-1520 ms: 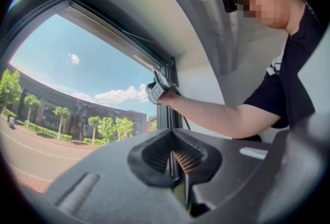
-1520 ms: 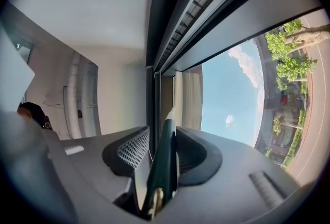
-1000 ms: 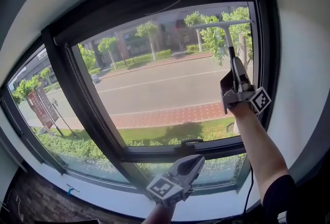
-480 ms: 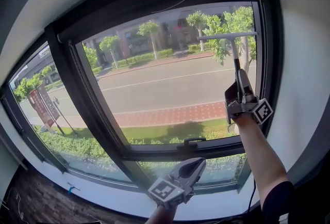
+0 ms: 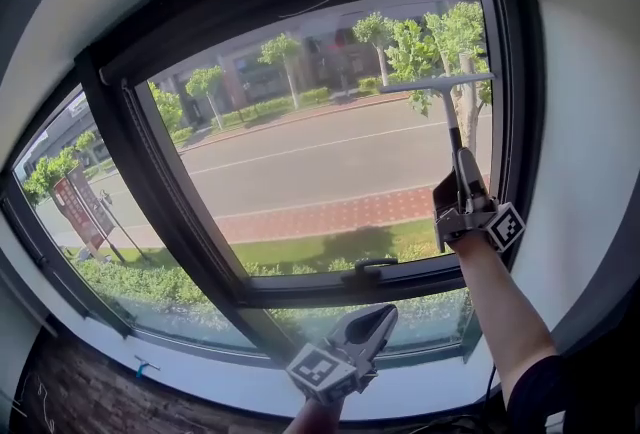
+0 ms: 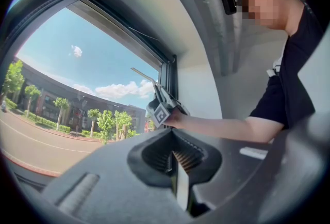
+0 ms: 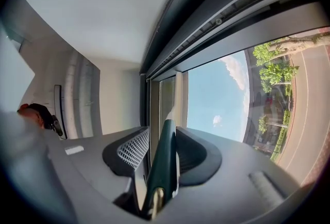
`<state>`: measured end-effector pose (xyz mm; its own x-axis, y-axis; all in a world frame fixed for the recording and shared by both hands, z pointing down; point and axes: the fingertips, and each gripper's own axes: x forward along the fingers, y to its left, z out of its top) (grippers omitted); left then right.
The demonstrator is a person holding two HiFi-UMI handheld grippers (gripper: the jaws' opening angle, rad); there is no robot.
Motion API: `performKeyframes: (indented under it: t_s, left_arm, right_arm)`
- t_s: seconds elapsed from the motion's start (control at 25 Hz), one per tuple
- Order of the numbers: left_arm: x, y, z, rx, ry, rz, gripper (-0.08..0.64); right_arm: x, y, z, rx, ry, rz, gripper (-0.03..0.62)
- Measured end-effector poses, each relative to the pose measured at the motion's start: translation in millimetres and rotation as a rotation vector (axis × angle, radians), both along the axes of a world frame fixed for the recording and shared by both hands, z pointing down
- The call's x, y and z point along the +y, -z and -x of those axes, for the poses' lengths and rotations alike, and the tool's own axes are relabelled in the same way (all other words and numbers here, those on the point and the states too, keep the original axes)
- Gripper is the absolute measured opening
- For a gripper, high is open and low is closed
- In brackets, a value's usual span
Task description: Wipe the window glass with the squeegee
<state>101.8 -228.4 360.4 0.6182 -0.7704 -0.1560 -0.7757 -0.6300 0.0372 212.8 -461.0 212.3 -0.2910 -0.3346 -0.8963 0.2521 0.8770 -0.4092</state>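
The window glass [image 5: 330, 172] in its dark frame [image 5: 155, 172] spreads up and to the left of both sets of fingers, with a street and trees beyond it. The squeegee [image 5: 449, 112] stands nearly upright above the right gripper [image 5: 461, 162], whose fingers are clamped on its dark green handle, and its blade lies level across the pane well above them. The left gripper [image 5: 377, 317] sits lower and to the left, its fingers together on nothing.

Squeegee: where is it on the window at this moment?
Head view: the squeegee sits at the upper right of the window glass, its blade end by the right frame, its handle clamped in the right tool.
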Motion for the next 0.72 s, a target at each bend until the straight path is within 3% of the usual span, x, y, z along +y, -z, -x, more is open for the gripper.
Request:
performKeyframes:
  t_s: [0.72]
  left_arm:
    - [7, -7, 0, 0.008, -0.007, 0.021, 0.002]
  right_arm:
    - [9, -67, 0, 0.017, 0.000, 0.086, 0.166]
